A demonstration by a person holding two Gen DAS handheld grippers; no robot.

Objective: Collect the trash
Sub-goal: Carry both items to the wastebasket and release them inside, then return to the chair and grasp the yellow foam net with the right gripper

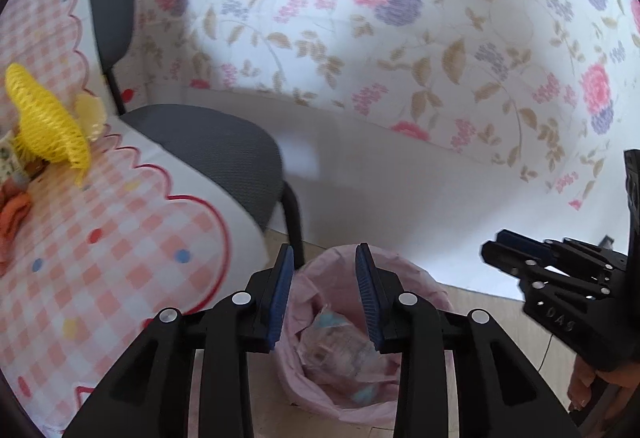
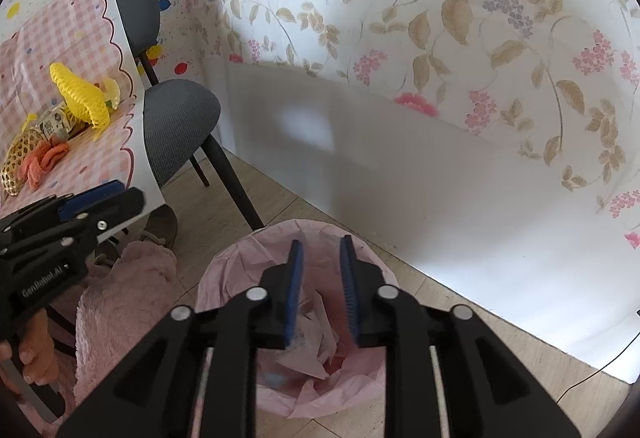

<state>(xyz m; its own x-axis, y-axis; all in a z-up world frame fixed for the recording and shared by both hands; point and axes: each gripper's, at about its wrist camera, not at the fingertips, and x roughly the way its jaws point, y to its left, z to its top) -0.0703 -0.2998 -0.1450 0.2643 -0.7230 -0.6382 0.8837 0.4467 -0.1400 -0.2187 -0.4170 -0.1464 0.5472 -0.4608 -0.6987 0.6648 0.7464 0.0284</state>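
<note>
Both grippers hang over the pink-lined trash bin (image 2: 304, 318), jaws parted with nothing between them: left gripper (image 1: 325, 298), right gripper (image 2: 320, 292). Crumpled wrappers (image 1: 340, 350) lie inside the bin. At ten o'clock, on the checked tablecloth (image 2: 80, 49), remain yellow mesh netting (image 2: 80, 93) and orange peel (image 2: 44, 159), beside a grey chair (image 2: 176, 121).

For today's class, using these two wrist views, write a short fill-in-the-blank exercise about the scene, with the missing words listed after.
1. The bin on the floor is lined with a ____ bag.
2. The yellow foam net lies on the ____.
3. Both the left gripper and the right gripper hang above the ____.
4. The seat of the chair is ____ in colour.

Missing words: pink; table; bin; grey
</note>
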